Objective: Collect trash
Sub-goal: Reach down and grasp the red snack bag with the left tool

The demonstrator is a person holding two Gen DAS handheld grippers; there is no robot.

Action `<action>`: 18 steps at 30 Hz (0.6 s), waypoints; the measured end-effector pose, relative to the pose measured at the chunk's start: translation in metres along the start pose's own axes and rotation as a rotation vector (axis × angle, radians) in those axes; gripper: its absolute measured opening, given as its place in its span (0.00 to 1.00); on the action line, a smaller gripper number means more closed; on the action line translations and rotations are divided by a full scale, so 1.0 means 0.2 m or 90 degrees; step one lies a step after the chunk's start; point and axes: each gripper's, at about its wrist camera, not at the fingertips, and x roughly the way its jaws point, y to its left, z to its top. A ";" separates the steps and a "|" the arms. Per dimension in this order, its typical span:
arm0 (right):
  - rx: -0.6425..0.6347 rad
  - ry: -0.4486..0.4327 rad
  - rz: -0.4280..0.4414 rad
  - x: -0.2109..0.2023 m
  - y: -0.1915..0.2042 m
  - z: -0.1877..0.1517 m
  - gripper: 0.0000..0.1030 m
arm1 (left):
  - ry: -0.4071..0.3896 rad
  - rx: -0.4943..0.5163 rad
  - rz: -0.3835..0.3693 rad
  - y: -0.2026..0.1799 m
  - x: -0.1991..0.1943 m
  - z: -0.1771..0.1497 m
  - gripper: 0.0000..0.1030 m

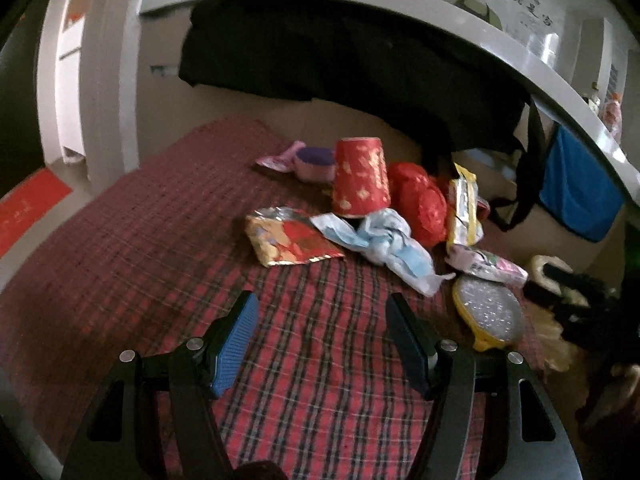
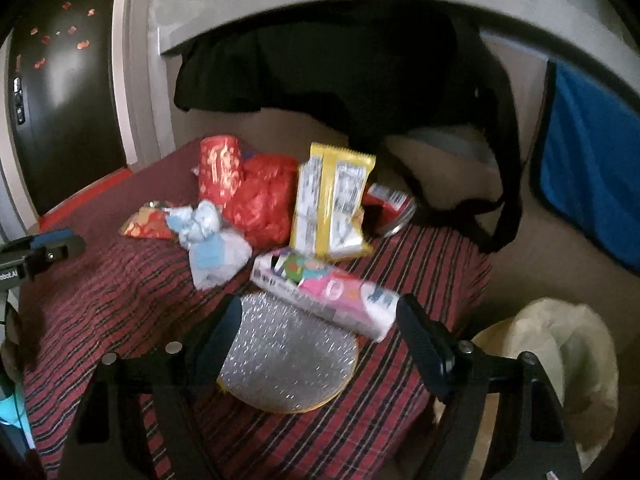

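Both hand-held grippers are held open, empty: left (image 1: 320, 322) over plaid bed (image 1: 160, 240), right (image 2: 320, 328) around silver disc (image 2: 288, 360). Wrappers are piled behind.

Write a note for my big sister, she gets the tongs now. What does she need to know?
Left tongs: open, holding nothing, above the checked cloth.
Right tongs: open, holding nothing, over the round silver lid.
Trash sits in a pile on the cloth: red cup upside down, red bag, yellow wrapper, pink wrapper, red and gold packet, blue and white crumpled wrapper.
The lined bin is off the cloth's right edge.
Done: nothing gripped yet; the bin's inside is hard to see.
Left: pick up each piece and drop it in the bin.
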 end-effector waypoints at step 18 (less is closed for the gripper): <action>0.074 0.083 0.090 0.12 0.04 -0.13 0.75 | 0.012 -0.043 -0.046 0.18 0.21 0.24 0.65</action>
